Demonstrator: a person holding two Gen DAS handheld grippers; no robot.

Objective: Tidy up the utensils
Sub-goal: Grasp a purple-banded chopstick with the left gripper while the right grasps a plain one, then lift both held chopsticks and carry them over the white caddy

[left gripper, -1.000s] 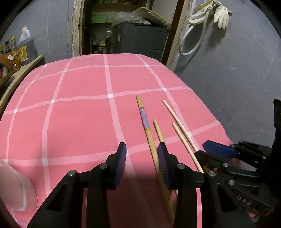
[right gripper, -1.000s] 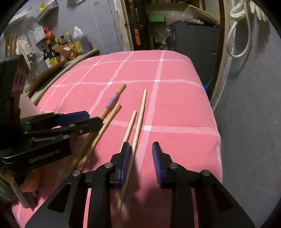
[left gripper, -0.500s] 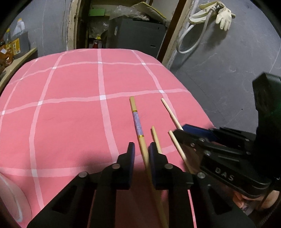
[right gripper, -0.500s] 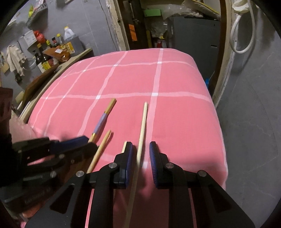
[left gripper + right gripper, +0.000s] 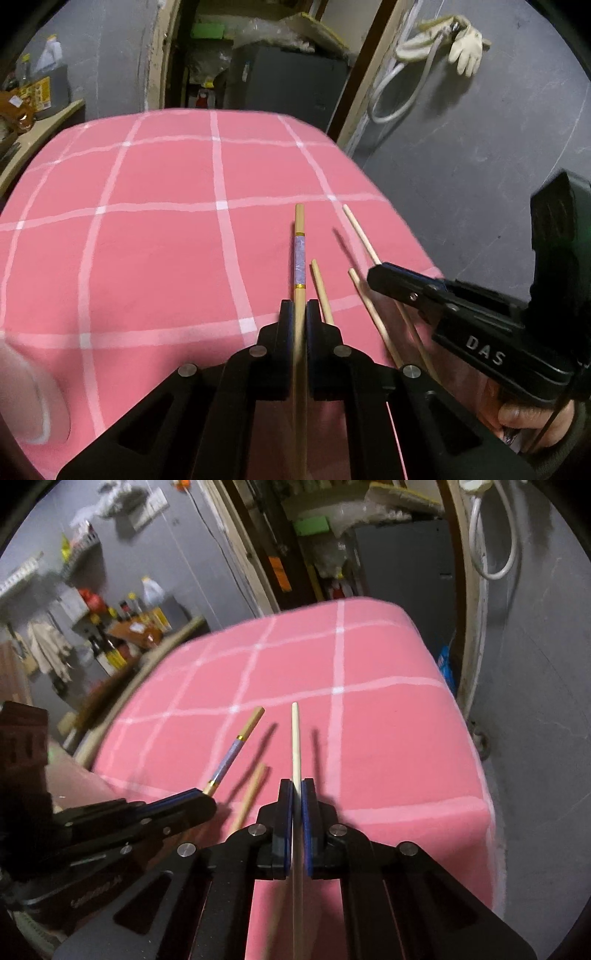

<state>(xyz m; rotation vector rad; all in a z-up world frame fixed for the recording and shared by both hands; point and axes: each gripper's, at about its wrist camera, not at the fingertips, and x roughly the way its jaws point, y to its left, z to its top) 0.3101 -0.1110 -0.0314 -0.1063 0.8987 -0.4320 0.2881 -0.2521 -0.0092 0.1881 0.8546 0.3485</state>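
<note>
- Left gripper point(image 5: 300, 314): jaws just closed, now pinched narrow on the banded chopstick point(image 5: 300, 258), gripped below its lower gold ring, with the decorated end projecting straight ahead of the jaws.
- Right gripper point(image 5: 297, 792): jaws just closed, now pinched narrow on the pale chopstick point(image 5: 295, 738), taken well back along the shaft, with the tip projecting straight ahead of the jaws.
- Handling, as judged: light, stiff, slender, round, smooth. Expect rolling or pivoting between the pads if tilted. Take hold near mid-length and square across the shaft. Hold firmly without squeezing hard, since thin wood may snap under side load.
- Just right of the left jaws: one plain chopstick point(image 5: 320, 288), loose on the cloth.
- Between the two pairs of jaws: a second plain chopstick point(image 5: 364, 299), also loose, with its near end hidden beneath the right gripper.
- Count of chopsticks: four in all. One banded, three plain. Two held, two loose.
- Below and ahead of both pairs of jaws: one pink checked tablecloth point(image 5: 147, 240), soft, likely to drag on a sliding stick.
- Far left of the left jaws: one white round object point(image 5: 26, 398), too blurred to identify.
- Far ahead, on the grey wall: one pale glove point(image 5: 467, 40).
</note>
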